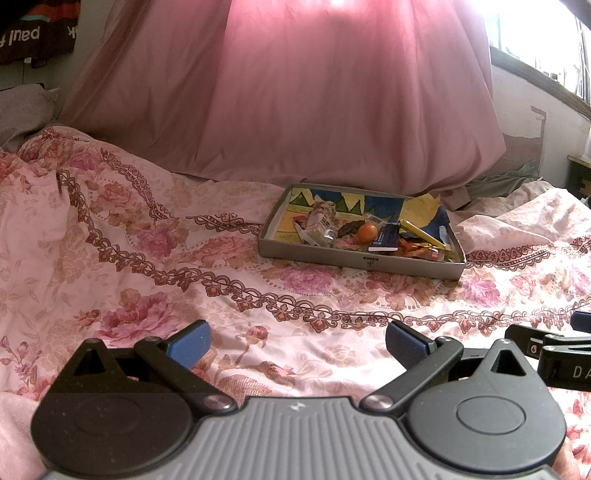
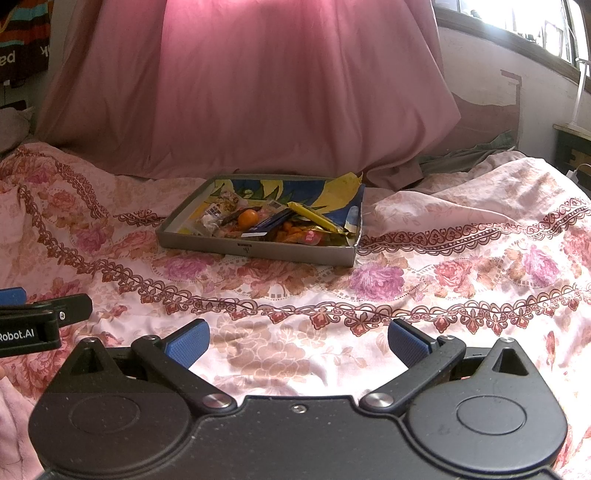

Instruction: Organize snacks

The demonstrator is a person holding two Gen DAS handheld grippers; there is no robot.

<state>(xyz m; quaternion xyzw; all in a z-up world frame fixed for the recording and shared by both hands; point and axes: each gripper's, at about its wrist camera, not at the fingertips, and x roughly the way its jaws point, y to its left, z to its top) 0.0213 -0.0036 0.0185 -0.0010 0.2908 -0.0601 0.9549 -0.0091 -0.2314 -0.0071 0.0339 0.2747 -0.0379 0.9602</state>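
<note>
Hovering low over the bed, both claws stand spread wide with nothing between their blue pads: the left claw and the right claw sit side by side, well short of the snacks. Those lie heaped in 1 shallow grey box on the far middle of the bedspread, a jumble of wrappers around a small orange fruit, a dark blue packet and a long gold bar.

Trouble could come from the soft, rumpled quilt: the box rests on yielding folds, so a push on 1 rim may tip or slide it and spill the pile. The round fruit would likely roll away if nudged. Thin wrappers overlap, so a pinch might lift 2 at once or slip off crinkly foil.

Floral pink bedding covers the whole near surface; a large pink duvet is bunched behind the box, and bright window light glares from the far right.
</note>
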